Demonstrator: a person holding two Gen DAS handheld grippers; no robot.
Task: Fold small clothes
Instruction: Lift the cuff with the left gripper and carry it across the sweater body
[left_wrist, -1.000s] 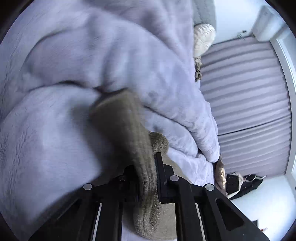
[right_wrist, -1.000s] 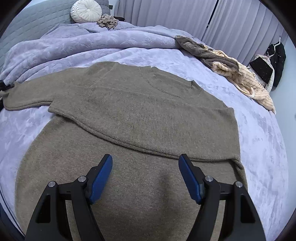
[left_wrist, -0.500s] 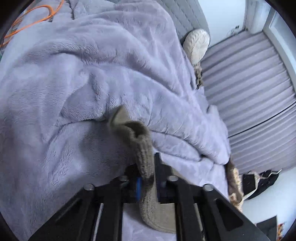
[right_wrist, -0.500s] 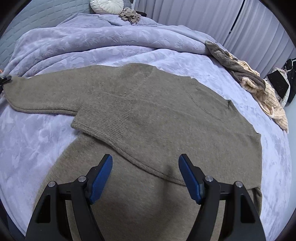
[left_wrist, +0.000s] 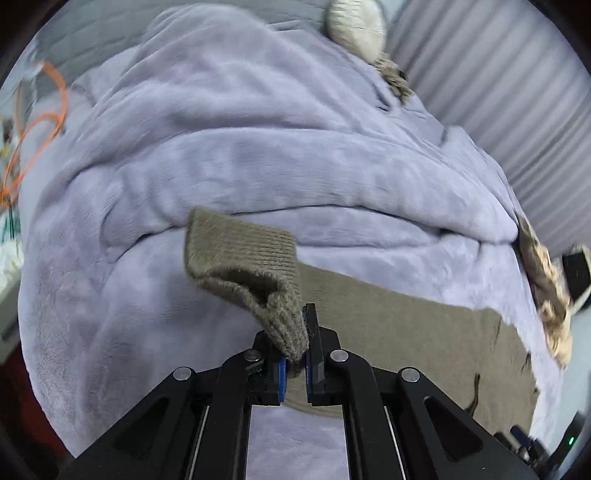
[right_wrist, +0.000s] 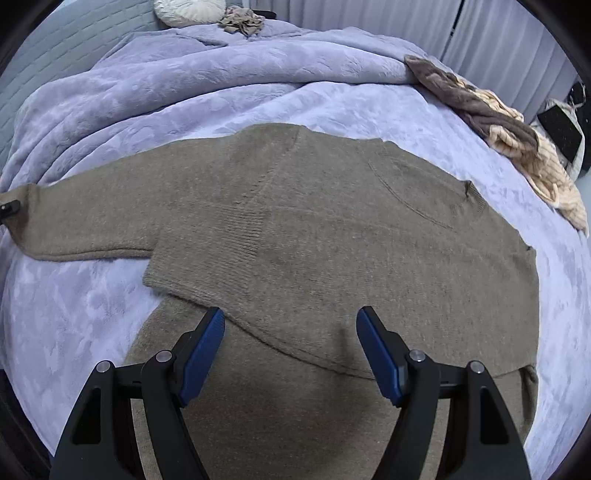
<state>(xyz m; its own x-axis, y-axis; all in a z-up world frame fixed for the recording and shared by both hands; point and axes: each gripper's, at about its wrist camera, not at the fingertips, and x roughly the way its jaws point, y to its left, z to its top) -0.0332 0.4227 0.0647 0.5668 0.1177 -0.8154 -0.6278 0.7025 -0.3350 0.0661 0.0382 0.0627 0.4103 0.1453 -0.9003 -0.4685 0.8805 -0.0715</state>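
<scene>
An olive-brown knit sweater (right_wrist: 351, 236) lies spread on a lavender blanket (right_wrist: 92, 295). One sleeve is folded across its body; the other sleeve (right_wrist: 92, 221) stretches out to the left. My left gripper (left_wrist: 295, 354) is shut on that sleeve's ribbed cuff (left_wrist: 243, 258) and holds it just above the blanket; its tip shows at the left edge of the right wrist view (right_wrist: 9, 208). My right gripper (right_wrist: 290, 332) is open and empty, hovering over the sweater's lower body, near the folded sleeve's edge.
A pile of brown and cream clothes (right_wrist: 498, 122) lies at the bed's far right. A round cream cushion (right_wrist: 188, 9) and a small crumpled cloth (right_wrist: 242, 20) sit at the head. An orange cable (left_wrist: 37, 129) lies off the bed's left. Curtains (left_wrist: 498, 74) hang behind.
The left gripper has swung round and pulled the cuff outward, so the sleeve lies stretched straight to the left. The right gripper's view has shifted across the sweater; it stays open.
</scene>
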